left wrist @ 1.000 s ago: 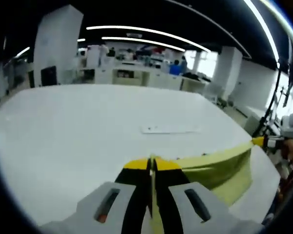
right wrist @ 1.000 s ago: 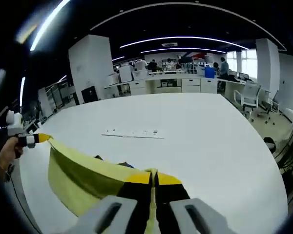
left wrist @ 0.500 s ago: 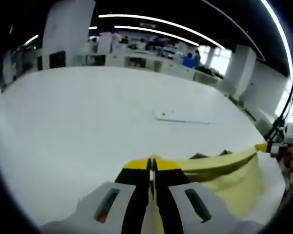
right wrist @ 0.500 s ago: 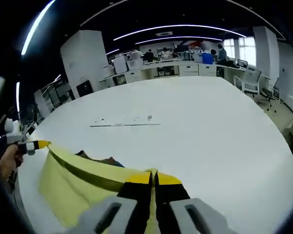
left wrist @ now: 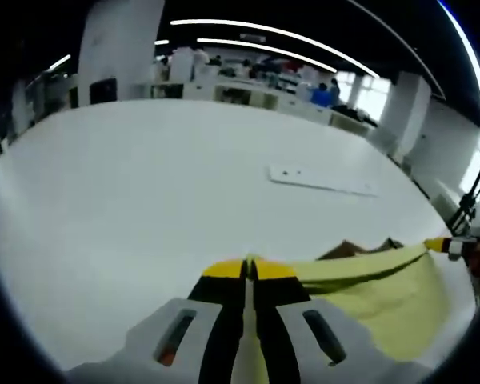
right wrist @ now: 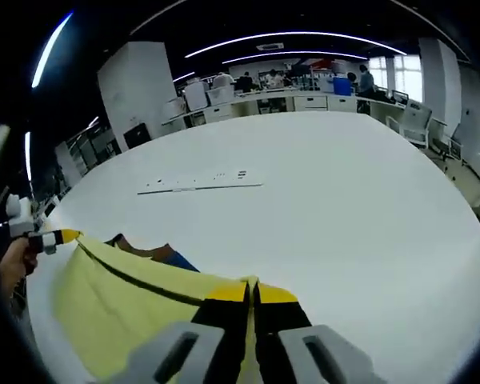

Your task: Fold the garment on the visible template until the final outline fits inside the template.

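Observation:
A yellow garment [left wrist: 384,292] hangs stretched between my two grippers just above the white table [left wrist: 128,184]. My left gripper [left wrist: 249,270] is shut on one end of its top edge. In the left gripper view the other end is pinched by the right gripper [left wrist: 434,245], held in a hand. In the right gripper view my right gripper [right wrist: 252,290] is shut on the yellow garment [right wrist: 120,300], and the left gripper [right wrist: 64,237] holds the far corner. Brown and blue fabric [right wrist: 156,254] shows behind the taut edge. A thin white strip with dark marks [right wrist: 200,186] lies flat farther out on the table.
The white strip [left wrist: 320,181] lies beyond the garment on the broad white table [right wrist: 352,200]. Desks, white pillars and several people stand far behind the table. An office chair [right wrist: 416,124] is at the right rear.
Both views have tipped down toward the table. The taut yellow edge sits lower, and the brown and blue fabric behind it shows more. Both grippers keep their hold.

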The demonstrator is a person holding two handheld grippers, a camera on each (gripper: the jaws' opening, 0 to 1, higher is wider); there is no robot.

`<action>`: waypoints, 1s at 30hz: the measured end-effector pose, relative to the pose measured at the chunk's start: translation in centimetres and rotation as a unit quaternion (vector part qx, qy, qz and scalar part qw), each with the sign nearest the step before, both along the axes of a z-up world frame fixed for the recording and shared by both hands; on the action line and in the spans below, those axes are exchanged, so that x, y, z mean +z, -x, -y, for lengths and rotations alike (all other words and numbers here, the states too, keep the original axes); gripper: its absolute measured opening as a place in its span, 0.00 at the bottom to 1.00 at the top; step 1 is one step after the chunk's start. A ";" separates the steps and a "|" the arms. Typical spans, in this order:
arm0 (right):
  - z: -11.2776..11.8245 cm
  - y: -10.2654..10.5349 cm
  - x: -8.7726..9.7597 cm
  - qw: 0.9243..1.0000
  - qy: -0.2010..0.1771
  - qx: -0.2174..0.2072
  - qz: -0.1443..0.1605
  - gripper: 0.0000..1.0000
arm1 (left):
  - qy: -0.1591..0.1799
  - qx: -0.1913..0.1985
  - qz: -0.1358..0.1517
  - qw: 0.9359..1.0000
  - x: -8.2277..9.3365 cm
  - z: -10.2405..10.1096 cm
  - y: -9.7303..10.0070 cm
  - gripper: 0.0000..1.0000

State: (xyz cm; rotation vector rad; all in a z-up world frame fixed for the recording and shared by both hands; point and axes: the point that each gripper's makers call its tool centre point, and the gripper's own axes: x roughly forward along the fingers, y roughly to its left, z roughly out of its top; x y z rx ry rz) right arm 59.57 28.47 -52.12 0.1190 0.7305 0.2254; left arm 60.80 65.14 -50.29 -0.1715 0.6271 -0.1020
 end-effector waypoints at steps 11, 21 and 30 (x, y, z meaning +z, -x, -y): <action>0.3 0.0 -0.2 1.000 0.004 0.019 -0.001 0.06 | -0.006 -0.041 0.019 0.999 0.2 0.5 -0.3 0.02; -0.4 1.0 1.3 0.992 0.050 0.108 0.036 0.24 | -0.055 -0.154 0.074 0.984 1.5 1.4 1.0 0.31; -0.1 1.0 -0.9 0.983 0.117 0.140 0.037 0.30 | -0.125 -0.210 0.044 0.969 -1.1 1.7 2.0 0.38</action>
